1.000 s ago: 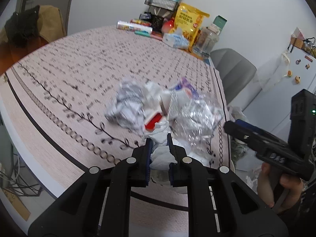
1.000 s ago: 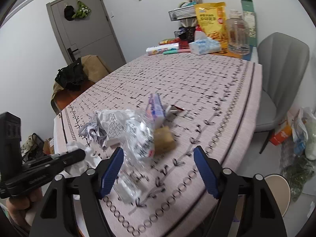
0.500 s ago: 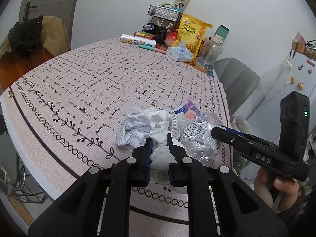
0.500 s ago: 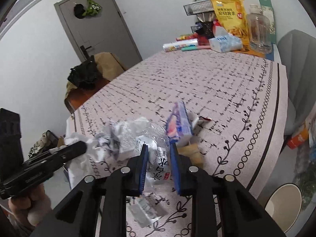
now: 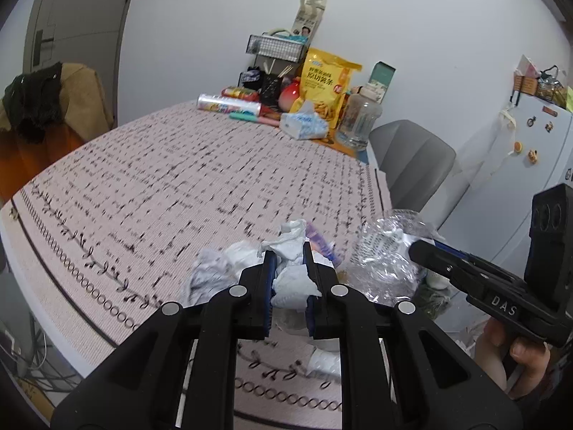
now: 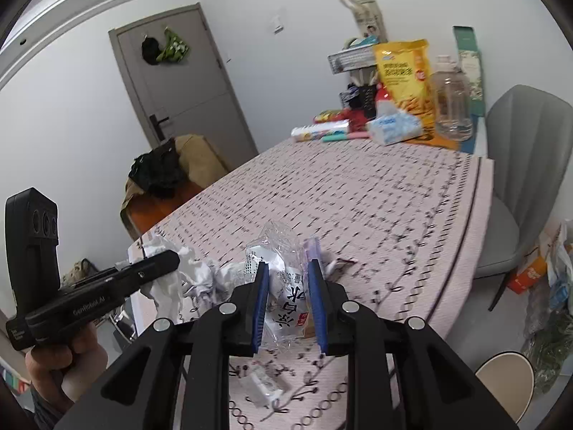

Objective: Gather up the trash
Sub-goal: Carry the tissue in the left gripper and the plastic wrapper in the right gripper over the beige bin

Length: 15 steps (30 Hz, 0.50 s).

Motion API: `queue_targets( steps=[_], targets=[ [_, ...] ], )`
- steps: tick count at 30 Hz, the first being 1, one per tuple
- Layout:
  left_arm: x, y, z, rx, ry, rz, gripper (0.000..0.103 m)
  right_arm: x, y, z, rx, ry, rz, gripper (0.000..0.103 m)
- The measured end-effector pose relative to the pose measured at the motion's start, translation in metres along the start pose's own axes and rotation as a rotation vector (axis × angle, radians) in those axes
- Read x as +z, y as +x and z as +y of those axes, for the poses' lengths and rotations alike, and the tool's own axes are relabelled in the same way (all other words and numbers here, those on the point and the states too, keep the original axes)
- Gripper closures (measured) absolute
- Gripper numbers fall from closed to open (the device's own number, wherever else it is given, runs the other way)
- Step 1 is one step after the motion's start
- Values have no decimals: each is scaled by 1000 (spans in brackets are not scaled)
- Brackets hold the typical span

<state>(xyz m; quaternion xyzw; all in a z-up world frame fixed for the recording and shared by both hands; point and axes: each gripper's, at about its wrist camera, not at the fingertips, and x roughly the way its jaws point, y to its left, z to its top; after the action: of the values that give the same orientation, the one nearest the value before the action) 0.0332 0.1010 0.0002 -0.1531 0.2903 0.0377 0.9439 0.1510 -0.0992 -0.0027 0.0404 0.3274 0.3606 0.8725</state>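
Both wrist cameras sit close above the table's (image 5: 150,193) near edge, angled downward toward its far edge. The left view faces across from the left, the right view from the right. Both share the trash pile (image 6: 200,276) and far-edge clutter.

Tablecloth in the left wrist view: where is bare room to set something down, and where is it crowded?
The tablecloth is bare across its middle and left side, from the circle-patterned border up to the roll of bags. The far corner is crowded: snack bag, tissue pack, clear jug. The near right edge holds crumpled paper and wrappers.
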Motion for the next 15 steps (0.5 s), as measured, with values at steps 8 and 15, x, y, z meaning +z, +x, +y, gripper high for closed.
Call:
queue_targets(
  steps=[8,15],
  targets=[
    [17,14,-42,-30,62,-13,89,5,-36,-50,-91,71,-78,81],
    [26,34,-84,-79,102,0,89,1,-73,-101,-193,138,-129,80]
  ],
)
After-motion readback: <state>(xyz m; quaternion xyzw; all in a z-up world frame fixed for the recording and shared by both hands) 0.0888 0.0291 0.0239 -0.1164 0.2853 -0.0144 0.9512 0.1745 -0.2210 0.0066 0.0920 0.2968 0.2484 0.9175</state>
